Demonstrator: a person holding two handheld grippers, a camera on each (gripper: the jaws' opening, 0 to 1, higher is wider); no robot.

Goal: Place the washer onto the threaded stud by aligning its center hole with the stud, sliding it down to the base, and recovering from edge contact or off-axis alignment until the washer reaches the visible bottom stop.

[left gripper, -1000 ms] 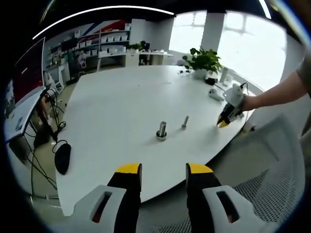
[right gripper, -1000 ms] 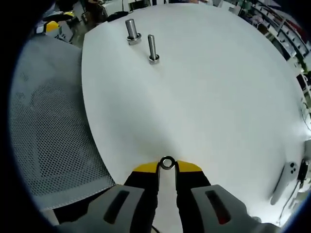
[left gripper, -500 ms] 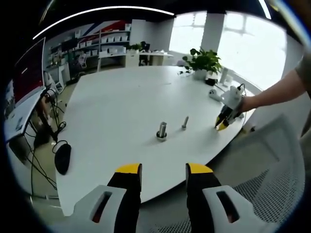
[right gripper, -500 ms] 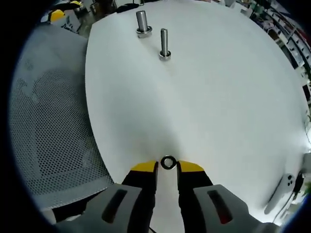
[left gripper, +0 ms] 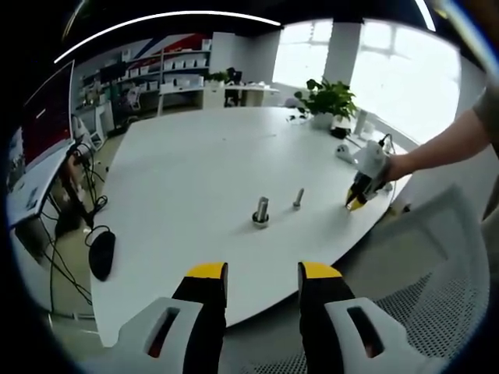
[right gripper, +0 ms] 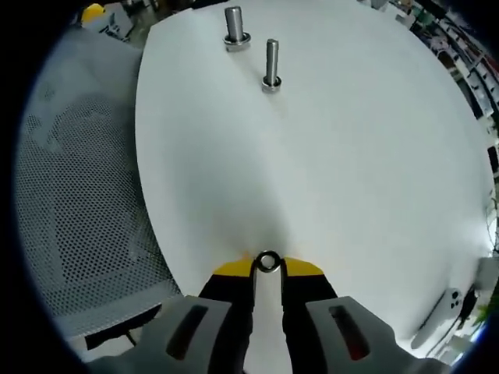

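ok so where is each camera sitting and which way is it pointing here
Left gripper view: rides the left gripper, off the white table edge, facing across it; the right gripper and a person's forearm enter from the right.
Right gripper view: rides the right gripper, looking down its jaws, shut on the washer, over the tabletop.
Shared: the thick stud, the thin stud, the mesh chair.
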